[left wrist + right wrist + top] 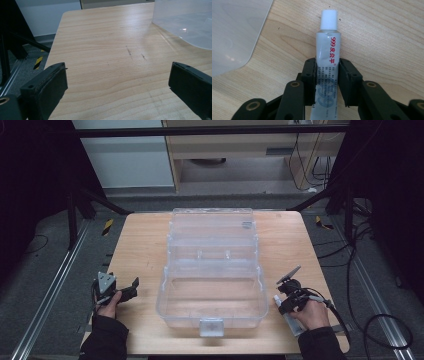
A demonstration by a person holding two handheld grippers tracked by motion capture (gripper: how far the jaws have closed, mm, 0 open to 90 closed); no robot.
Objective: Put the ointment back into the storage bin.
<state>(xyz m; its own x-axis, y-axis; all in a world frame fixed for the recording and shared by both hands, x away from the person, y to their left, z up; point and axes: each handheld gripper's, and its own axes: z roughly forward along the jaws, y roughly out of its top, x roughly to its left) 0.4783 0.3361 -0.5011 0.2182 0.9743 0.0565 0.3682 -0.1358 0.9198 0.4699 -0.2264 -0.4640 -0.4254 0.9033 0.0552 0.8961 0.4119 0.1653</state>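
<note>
- Ointment tube (327,60), white with a white screw cap and red print, sits clamped between the jaws of the right gripper (327,82); in the high view it lies low over the wooden table (145,245), just beside the near right corner of the clear plastic organiser box (212,270).
- Left gripper (117,85) hangs with its jaws spread wide and nothing between them, above bare wood off the box's near left corner; the box wall shows at the top right of its own view.
- Risk, as a judgement: the pads grip the soft middle of the tube, so a harder squeeze could crease it or force paste toward the cap. Whether the cap is screwed tight cannot be told.
- Risk: the tube's smooth skin may let it slide or swing in the jaws if the hand tilts quickly, and the cap end reaches well past the pads, so it could catch the box rim on a low pass.
- Risk: the box looks light and nothing holds it, so a knock from the right gripper could shove it across the table.
- Box stands open with its lid raised behind; the near tub and the stepped trays look empty, though clear walls and glare leave small contents uncertain.
</note>
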